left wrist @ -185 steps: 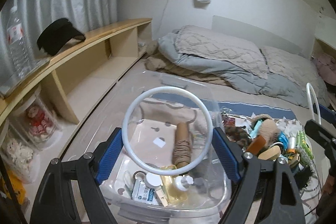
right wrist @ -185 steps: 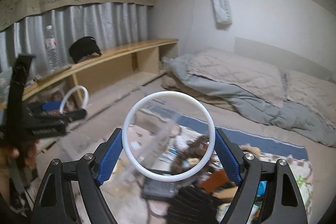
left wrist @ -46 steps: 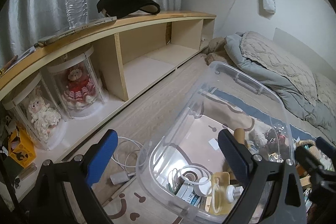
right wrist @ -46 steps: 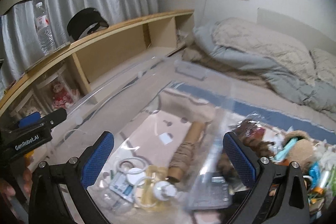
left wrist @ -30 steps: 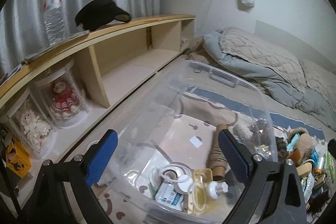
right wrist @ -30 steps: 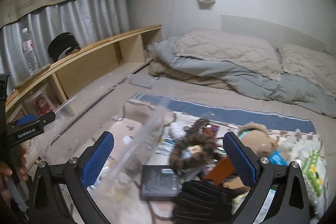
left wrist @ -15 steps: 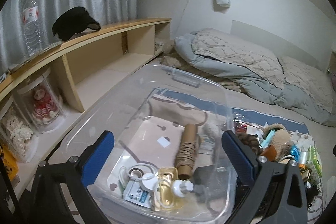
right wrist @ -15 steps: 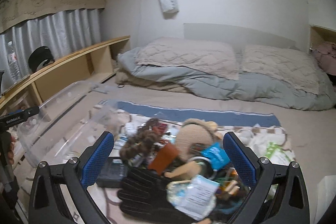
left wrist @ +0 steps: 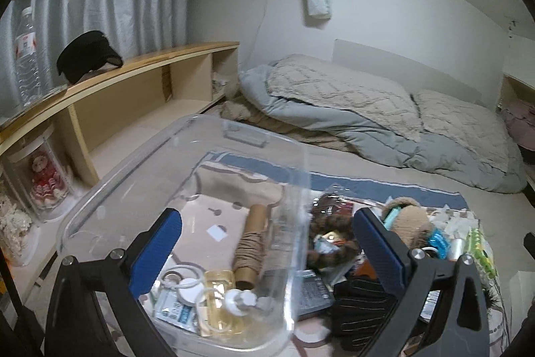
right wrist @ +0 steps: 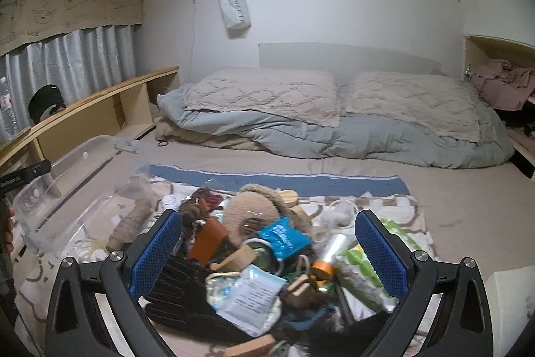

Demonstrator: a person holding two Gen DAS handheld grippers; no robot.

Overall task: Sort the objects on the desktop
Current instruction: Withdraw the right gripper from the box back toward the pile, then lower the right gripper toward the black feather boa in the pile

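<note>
A clear plastic bin (left wrist: 117,189) stands on the bed at the left. It holds a twine-wound cardboard tube (left wrist: 249,246), white rings (left wrist: 182,276), a yellow bottle (left wrist: 224,300) and packets. My left gripper (left wrist: 267,246) hangs open and empty over the bin's right wall. My right gripper (right wrist: 267,250) is open and empty above the pile of loose objects: a black glove (right wrist: 180,283), a tan plush (right wrist: 250,216), a blue packet (right wrist: 284,238), a white sachet (right wrist: 254,296) and a white ring (right wrist: 341,209). The bin (right wrist: 77,156) lies left of the pile.
A wooden shelf (left wrist: 140,62) runs along the left wall with a water bottle (left wrist: 28,56) and a black visor (left wrist: 87,56); dolls in clear cases (left wrist: 43,176) stand below. A grey duvet and pillows (right wrist: 334,122) fill the back. A patterned mat (right wrist: 274,179) lies under the pile.
Both views have swung right, from the shelf and bin toward the pile. The white rings held in both grippers six seconds ago are gone from them; white rings now lie in the bin.
</note>
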